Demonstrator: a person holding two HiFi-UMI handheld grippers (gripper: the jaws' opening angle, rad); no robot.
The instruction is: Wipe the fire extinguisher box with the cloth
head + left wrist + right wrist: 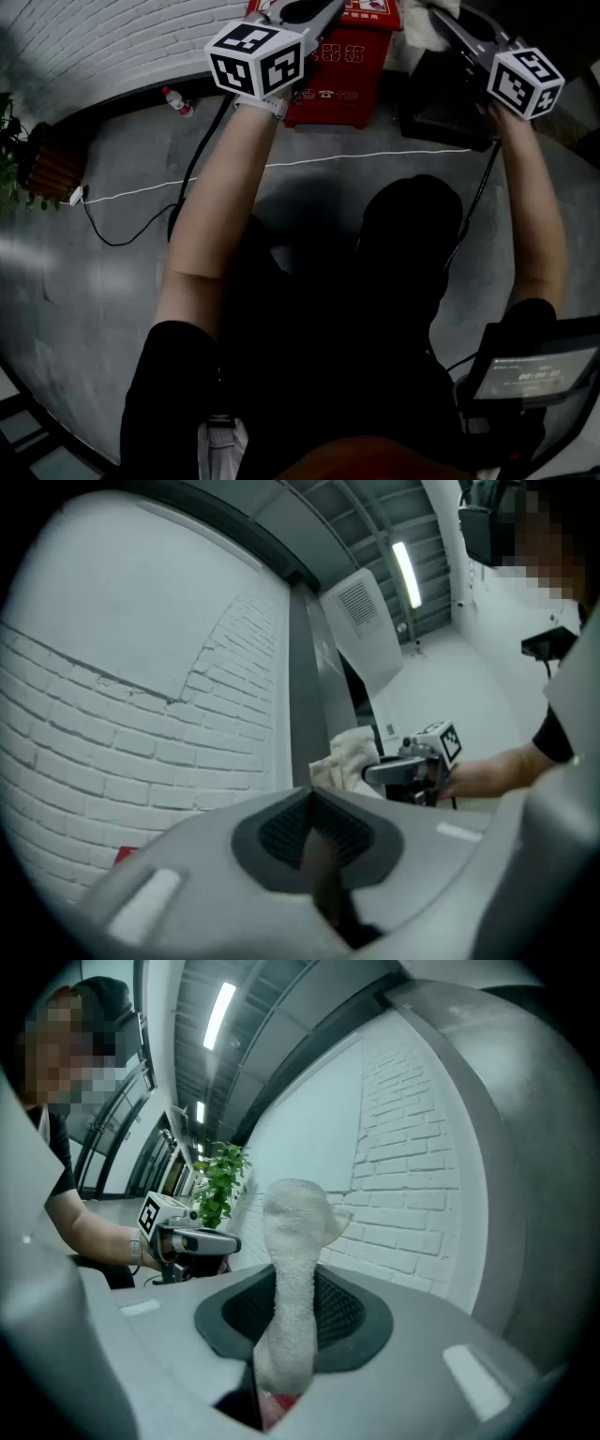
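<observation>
The red fire extinguisher box (339,67) stands on the floor against the wall, at the top of the head view. My left gripper (302,11) is raised over its upper left part; in its own view the jaws (317,841) are shut with nothing between them. My right gripper (448,19) is held up to the right of the box and is shut on a white cloth (292,1260), which sticks up from the jaws (286,1354). The cloth (349,757) also shows bunched at the right gripper (405,771) in the left gripper view. The left gripper (192,1239) shows across from it.
A black case (448,111) sits right of the red box. A small bottle (176,101) and a white cable (281,163) lie on the grey floor. A potted plant (13,141) stands at the left by the white brick wall (103,42). A screen device (530,367) is at bottom right.
</observation>
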